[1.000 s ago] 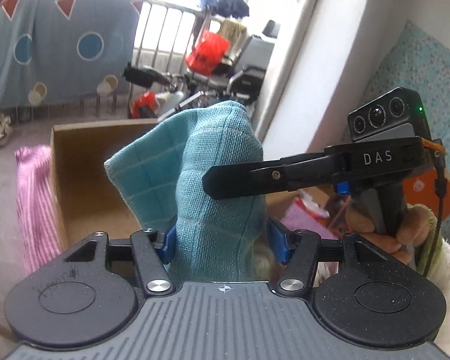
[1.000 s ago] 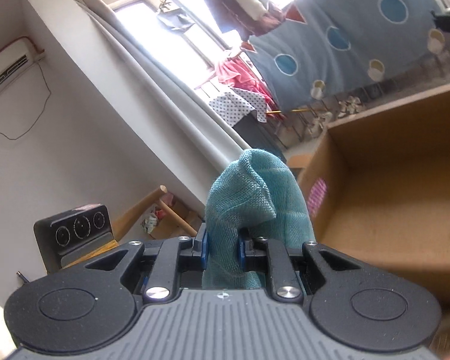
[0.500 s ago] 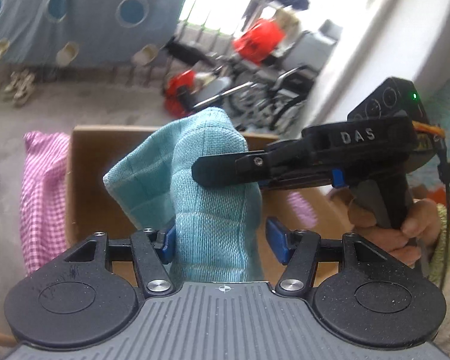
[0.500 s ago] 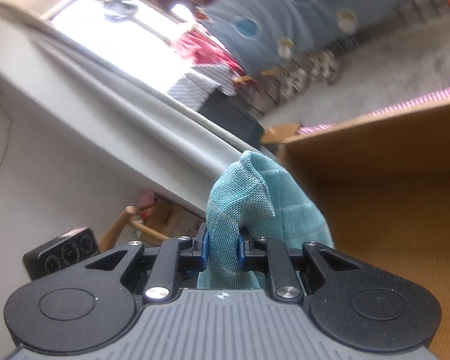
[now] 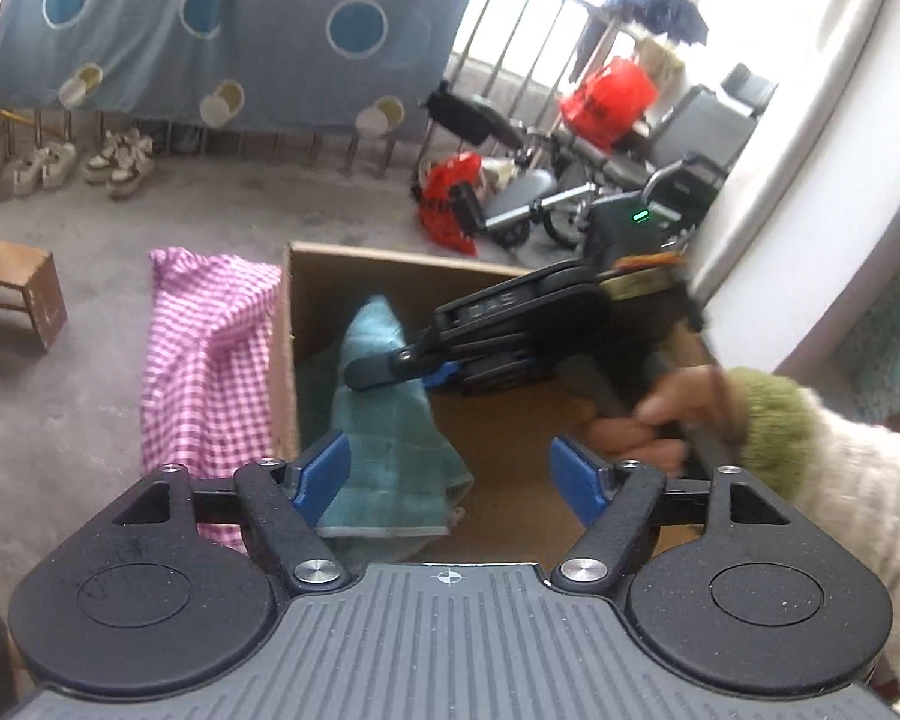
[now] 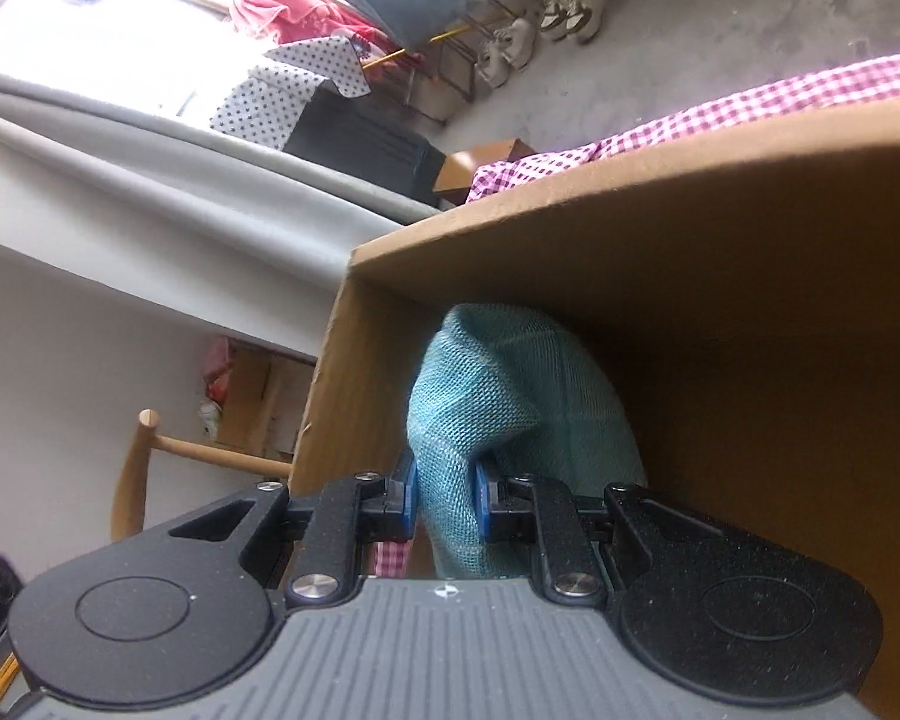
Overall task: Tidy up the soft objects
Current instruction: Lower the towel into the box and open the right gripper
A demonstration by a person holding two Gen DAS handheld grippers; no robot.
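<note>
The right gripper (image 6: 441, 501) pinches the teal cloth (image 6: 510, 420) inside the box (image 6: 720, 210). The left gripper (image 5: 450, 474) is opening; the cloth hangs beside its left pad (image 5: 321, 471), the right pad is clear of it.

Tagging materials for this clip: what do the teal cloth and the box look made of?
Teal cloth: looks like loosely woven cotton, matte, with an open weave and grid lines showing. Box: brown corrugated cardboard by its look, matte, raw edges along the rim.

Floor (image 5: 90, 420): box (image 5: 390, 276), gingham cloth (image 5: 204, 348).
</note>
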